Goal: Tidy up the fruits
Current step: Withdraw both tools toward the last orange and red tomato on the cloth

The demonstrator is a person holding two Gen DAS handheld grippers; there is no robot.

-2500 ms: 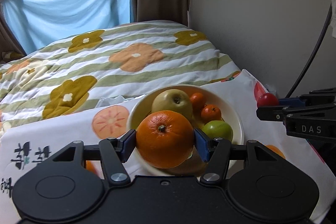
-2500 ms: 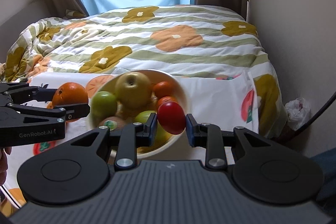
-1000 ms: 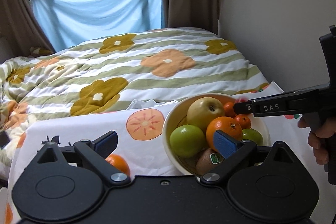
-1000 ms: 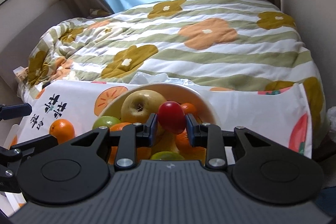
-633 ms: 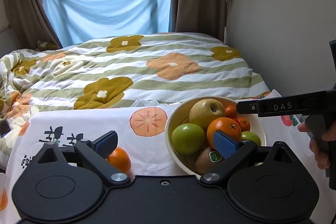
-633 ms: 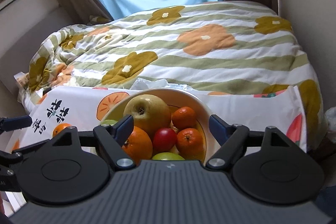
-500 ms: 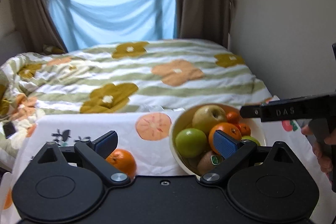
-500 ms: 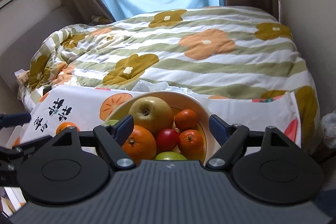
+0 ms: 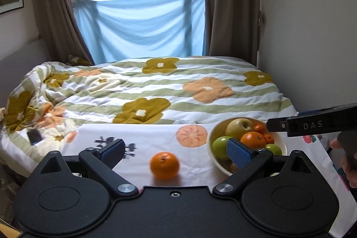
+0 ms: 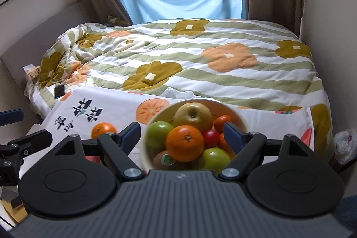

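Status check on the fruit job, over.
Left gripper open, empty. Right gripper opening, nothing between its fingers. One orange loose on cloth beside bowl. Nothing blocking it.

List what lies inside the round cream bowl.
The cream bowl holds a yellow-green apple, a large orange, two green apples, a small red fruit, small tangerines and a stickered kiwi. Anything beneath them is hidden.

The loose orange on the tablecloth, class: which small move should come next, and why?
Probably lower the left gripper around the orange. It is the only fruit outside the bowl, it lies between the open fingers, which hold nothing, and the right gripper hangs over the bowl.
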